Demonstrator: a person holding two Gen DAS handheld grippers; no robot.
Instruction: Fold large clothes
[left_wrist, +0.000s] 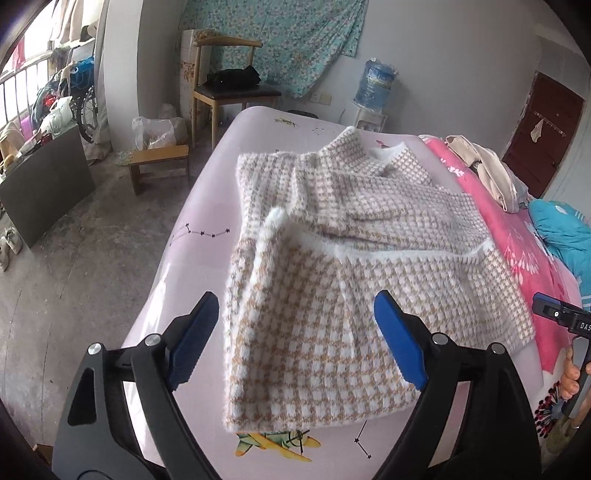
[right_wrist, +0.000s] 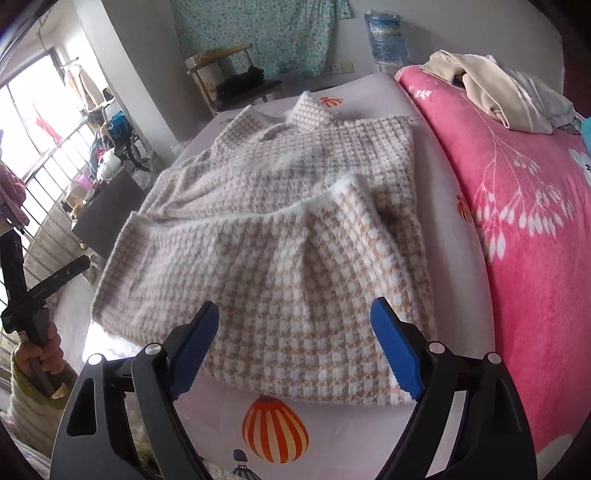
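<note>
Both tools hover over the bed (left_wrist: 207, 177) with nothing in them: the left tool (left_wrist: 295, 341) gapes wide above the near hem of the houndstooth sweater (left_wrist: 332, 240), and the right tool (right_wrist: 293, 343) gapes just as wide. The sweater lies folded on the pale sheet, lower half doubled toward twelve o'clock, with a pink blanket (right_wrist: 517, 221) at three o'clock.

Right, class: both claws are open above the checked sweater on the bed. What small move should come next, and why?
Probably lower both claws to the sweater again. The left claw and right claw hang open, holding nothing. The bottom half is already folded up over the body, but the white hem lies rumpled, so smoothing or another fold seems due.
</note>
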